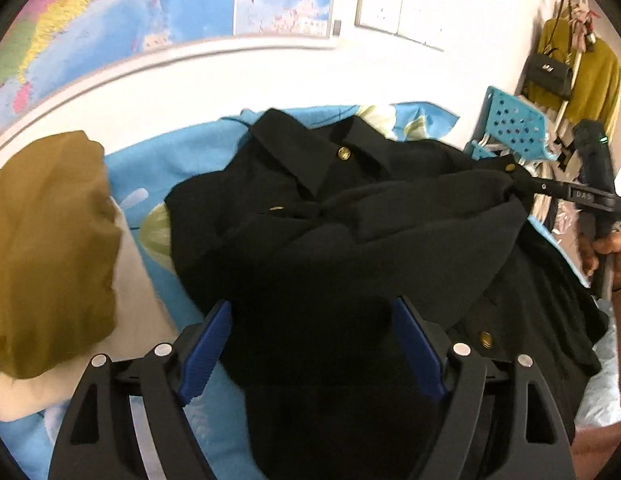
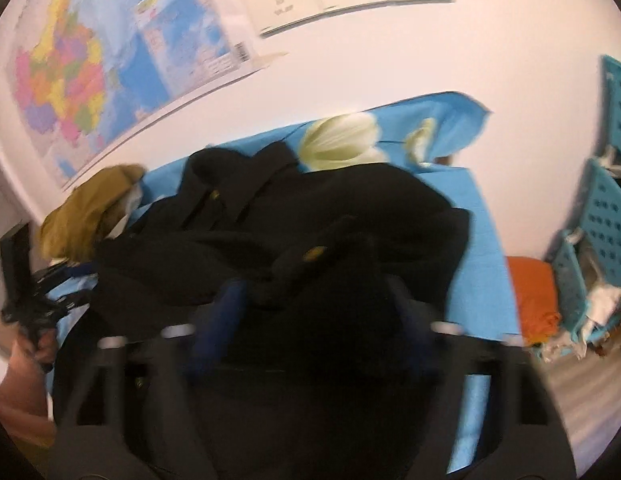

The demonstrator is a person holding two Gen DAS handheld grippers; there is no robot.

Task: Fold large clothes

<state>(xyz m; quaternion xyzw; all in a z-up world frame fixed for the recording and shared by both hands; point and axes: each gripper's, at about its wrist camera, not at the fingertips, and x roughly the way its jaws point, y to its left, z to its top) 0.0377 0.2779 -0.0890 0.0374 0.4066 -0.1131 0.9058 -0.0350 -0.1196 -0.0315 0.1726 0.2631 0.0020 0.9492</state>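
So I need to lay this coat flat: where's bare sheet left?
Bare blue sheet shows between the black coat and the orange cloth, and a narrow strip between coat and brown bundle. The middle is crowded.

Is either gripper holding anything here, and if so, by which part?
The right gripper pinches the black jacket at a sleeve cuff beside a gold button. The left gripper stands open over the jacket, holding nothing.
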